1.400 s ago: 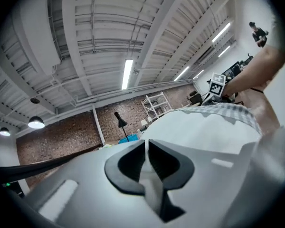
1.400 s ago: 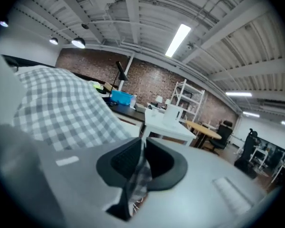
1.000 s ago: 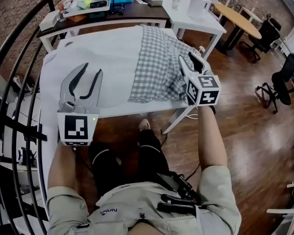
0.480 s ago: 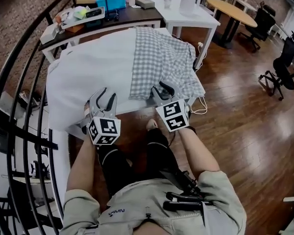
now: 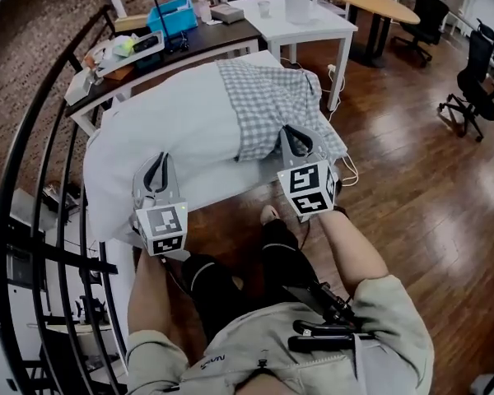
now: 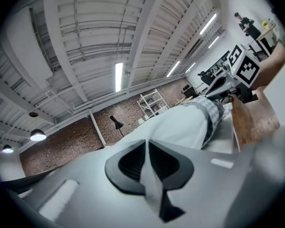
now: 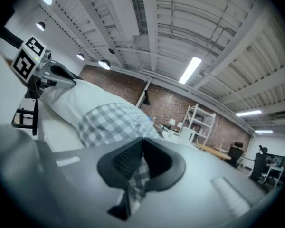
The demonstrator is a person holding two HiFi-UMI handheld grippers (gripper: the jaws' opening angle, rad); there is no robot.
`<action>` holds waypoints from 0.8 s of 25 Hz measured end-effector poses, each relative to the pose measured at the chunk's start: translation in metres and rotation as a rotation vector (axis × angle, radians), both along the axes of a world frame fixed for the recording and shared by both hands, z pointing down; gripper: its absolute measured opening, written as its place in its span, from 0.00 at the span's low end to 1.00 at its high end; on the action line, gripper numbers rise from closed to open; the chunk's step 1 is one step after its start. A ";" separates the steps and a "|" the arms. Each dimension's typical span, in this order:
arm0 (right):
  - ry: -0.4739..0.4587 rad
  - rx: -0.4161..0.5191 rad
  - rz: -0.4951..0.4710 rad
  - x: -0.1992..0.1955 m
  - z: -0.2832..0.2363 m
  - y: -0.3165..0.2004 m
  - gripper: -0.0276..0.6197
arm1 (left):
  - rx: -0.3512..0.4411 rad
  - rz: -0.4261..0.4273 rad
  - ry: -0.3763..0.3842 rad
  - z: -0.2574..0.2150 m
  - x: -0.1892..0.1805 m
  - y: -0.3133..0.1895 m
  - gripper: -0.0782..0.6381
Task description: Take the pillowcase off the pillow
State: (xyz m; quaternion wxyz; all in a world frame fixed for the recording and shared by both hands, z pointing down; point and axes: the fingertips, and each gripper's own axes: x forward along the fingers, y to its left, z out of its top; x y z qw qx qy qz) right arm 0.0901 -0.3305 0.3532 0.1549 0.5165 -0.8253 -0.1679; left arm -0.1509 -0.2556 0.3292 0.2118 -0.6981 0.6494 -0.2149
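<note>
The left tongs (image 5: 158,164), held level on the near left, have just closed on white cloth (image 6: 150,184), seemingly the pillow's edge. The right tongs (image 5: 296,134), level alongside, have just closed, pinching the checked pillowcase (image 7: 137,177).

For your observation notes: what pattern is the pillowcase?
Grey-and-white check; the pillowcase shows best in the head view.
</note>
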 end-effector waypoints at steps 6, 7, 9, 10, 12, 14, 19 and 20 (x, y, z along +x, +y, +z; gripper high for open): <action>-0.028 -0.098 0.252 0.098 0.025 -0.057 0.06 | 0.021 -0.027 0.032 -0.018 -0.020 -0.004 0.13; -0.032 -0.149 0.263 0.109 0.041 -0.063 0.06 | 0.009 -0.030 0.043 -0.013 -0.022 -0.004 0.13; -0.015 -0.235 0.266 0.119 0.075 -0.066 0.06 | -0.023 -0.027 0.044 0.004 -0.023 -0.005 0.13; -0.004 -0.266 0.267 0.119 0.091 -0.065 0.06 | -0.043 -0.025 0.041 0.014 -0.022 -0.005 0.13; 0.009 -0.306 0.279 0.118 0.114 -0.063 0.06 | -0.084 -0.023 0.044 0.034 -0.021 -0.004 0.13; 0.017 -0.322 0.294 0.118 0.123 -0.063 0.06 | -0.111 -0.023 0.055 0.048 -0.021 -0.001 0.13; -0.008 -0.335 0.269 0.116 0.123 -0.065 0.07 | -0.111 -0.018 0.068 0.058 -0.020 0.005 0.14; -0.030 -0.336 0.256 0.116 0.120 -0.062 0.08 | -0.100 -0.014 0.061 0.055 -0.018 0.007 0.15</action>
